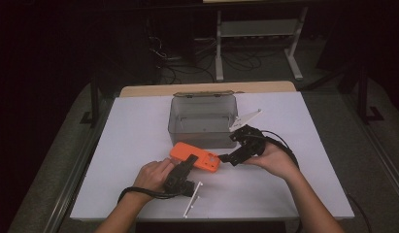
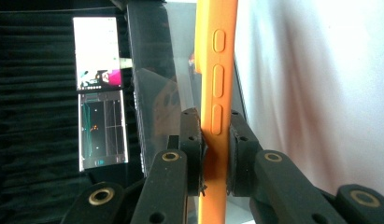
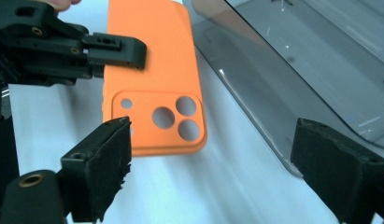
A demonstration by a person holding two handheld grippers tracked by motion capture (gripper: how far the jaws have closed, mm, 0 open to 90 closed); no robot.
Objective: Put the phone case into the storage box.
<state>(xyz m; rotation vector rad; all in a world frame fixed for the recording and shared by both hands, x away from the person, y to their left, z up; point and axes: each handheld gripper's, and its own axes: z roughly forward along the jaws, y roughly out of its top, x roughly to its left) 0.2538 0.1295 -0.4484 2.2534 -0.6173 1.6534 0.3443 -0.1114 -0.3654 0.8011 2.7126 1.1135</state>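
Note:
An orange phone case (image 1: 194, 157) lies back-up on the white table, just in front of a grey see-through box (image 1: 202, 127). My left gripper (image 1: 189, 160) is shut on the case's near long edge; in the left gripper view its pads (image 2: 193, 135) press the case (image 2: 216, 70) from both sides below the side buttons. My right gripper (image 1: 225, 158) stands open at the case's right end, apart from it. In the right gripper view nothing is between its jaws (image 3: 213, 163), and the case's camera cut-outs (image 3: 168, 116) lie just ahead, with the left gripper (image 3: 119, 51) beyond.
The box (image 3: 283, 70) stands open-topped at mid-table, close behind both grippers. White table surface (image 1: 134, 141) stretches left and right of it. A lit screen (image 2: 98, 93) and dark floor with a white shelf frame (image 1: 257, 39) lie beyond the table.

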